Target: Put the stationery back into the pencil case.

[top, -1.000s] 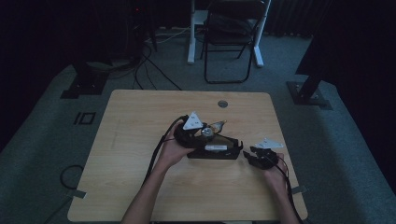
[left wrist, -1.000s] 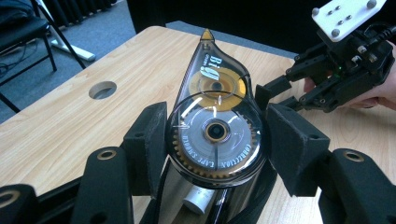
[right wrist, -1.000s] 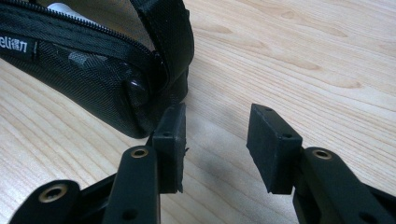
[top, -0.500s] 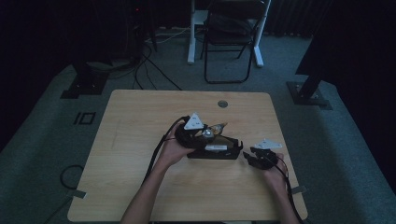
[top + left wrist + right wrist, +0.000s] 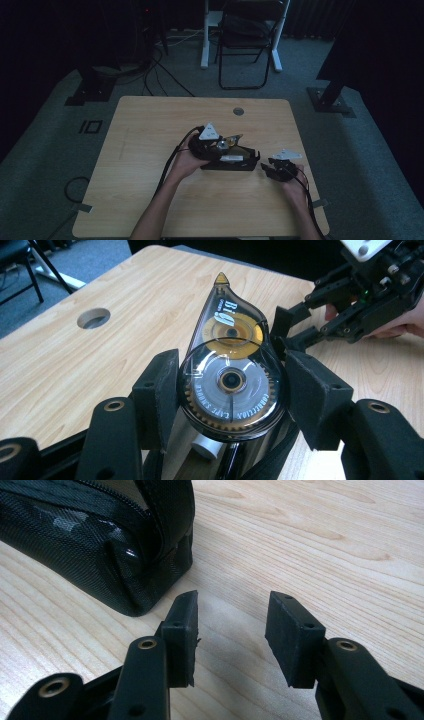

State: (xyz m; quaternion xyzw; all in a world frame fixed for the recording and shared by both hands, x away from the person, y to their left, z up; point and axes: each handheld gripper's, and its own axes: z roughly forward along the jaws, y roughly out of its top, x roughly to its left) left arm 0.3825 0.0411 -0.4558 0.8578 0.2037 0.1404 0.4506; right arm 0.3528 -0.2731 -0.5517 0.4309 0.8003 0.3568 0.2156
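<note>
A clear correction tape dispenser point(image 5: 230, 370) with a yellow reel and a grey geared reel sits between the jaws of my left gripper point(image 5: 227, 390), which is shut on its round end. In the high view that left gripper point(image 5: 220, 145) holds the correction tape dispenser point(image 5: 231, 141) just over the open black pencil case point(image 5: 235, 162) at the table's middle. The right gripper point(image 5: 267, 167) rests low beside the case's right end. In the right gripper view its jaws point(image 5: 232, 630) stand apart with only bare wood between them, the black pencil case point(image 5: 95, 545) just ahead on the left.
The light wood table point(image 5: 150, 150) has a round cable hole point(image 5: 238, 111) near its far edge. Cables trail from both grippers toward the near edge. A folding chair point(image 5: 250, 40) and stand bases sit on the floor beyond the table.
</note>
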